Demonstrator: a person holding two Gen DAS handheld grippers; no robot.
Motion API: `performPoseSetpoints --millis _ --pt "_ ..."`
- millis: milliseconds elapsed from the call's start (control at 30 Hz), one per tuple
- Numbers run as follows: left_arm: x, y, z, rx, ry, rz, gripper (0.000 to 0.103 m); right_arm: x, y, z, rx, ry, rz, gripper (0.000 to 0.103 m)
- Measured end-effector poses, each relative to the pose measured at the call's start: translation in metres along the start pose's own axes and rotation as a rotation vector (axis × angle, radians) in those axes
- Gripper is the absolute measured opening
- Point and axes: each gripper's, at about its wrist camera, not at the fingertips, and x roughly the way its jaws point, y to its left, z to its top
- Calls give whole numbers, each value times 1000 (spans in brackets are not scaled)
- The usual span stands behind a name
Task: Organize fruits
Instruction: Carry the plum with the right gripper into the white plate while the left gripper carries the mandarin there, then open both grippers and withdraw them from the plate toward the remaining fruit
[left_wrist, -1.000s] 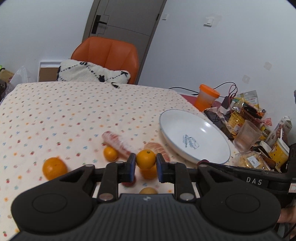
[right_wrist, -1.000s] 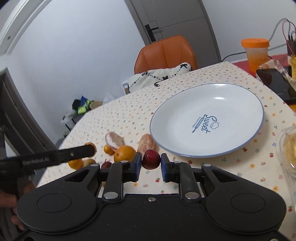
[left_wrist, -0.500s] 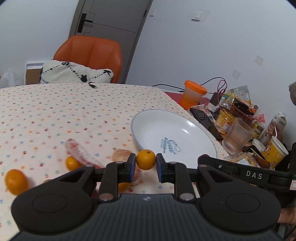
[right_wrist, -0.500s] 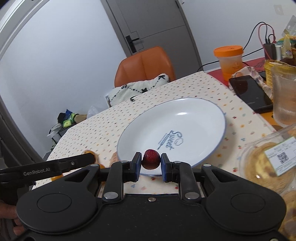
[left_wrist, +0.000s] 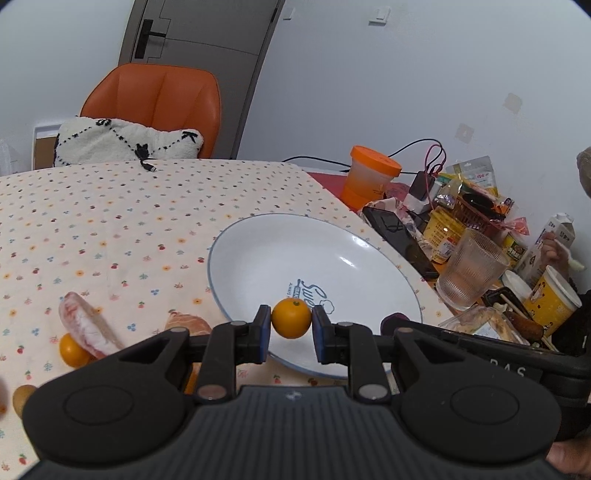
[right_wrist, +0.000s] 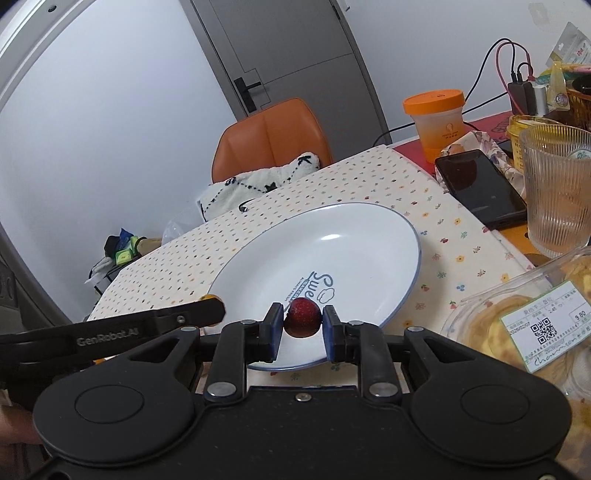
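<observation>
Left wrist view: the left gripper (left_wrist: 291, 329) is clamped on a small orange (left_wrist: 291, 318), its blue pads pressing both sides, and holds it above the near rim of the white plate (left_wrist: 258, 258), which lies on the dotted tablecloth (left_wrist: 110, 221). At 9 o'clock from the gripper lie a peeled pinkish fruit segment (left_wrist: 86, 325), another small orange (left_wrist: 72, 350) touching it, and a peeled piece (left_wrist: 186, 323) just beside the plate's rim. At 2 o'clock from the plate stand a ribbed glass (left_wrist: 471, 271), a black phone (left_wrist: 400, 236) and an orange-lidded cup (left_wrist: 371, 177).

Right wrist view: the right gripper (right_wrist: 302, 329) is closed tight on a dark red round fruit (right_wrist: 302, 316), possibly a small plum, poised over the near edge of the same plate (right_wrist: 369, 229). The left gripper's finger (right_wrist: 147, 325) reaches in from 9 o'clock. A clear pastry box (right_wrist: 517, 325) sits at 3 o'clock.
</observation>
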Motion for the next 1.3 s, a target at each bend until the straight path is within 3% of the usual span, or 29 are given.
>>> performPoseSetpoints --millis 300,500,633,733,833,867,1000,1067,1300 --pt "-9 5 -1 -15 -3 51 34 -2 5 -1 -2 -3 3 32" --pt "-23 11 -2 -22 -22 74 47 -6 15 -2 -12 -13 1 43" --pt "-35 17 -2 -26 -36 91 53 -11 23 -1 -25 -27 4 55" --pt "-46 22 -3 -36 -53 108 66 -14 30 -2 -36 -31 8 62" --pt "-57 27 -5 -40 -77 139 78 -14 36 -4 -41 -32 9 77" --pt "-61 30 -6 -42 -83 148 79 -15 39 -5 -46 -35 4 84" --pt "-72 39 -9 -59 -91 168 82 -16 45 -5 -56 -41 4 92" --pt "-76 43 -10 -65 -92 180 84 -17 47 -6 -48 -41 3 103" --pt "-93 60 -19 -79 -107 240 90 -17 59 -13 -65 -48 -16 103"
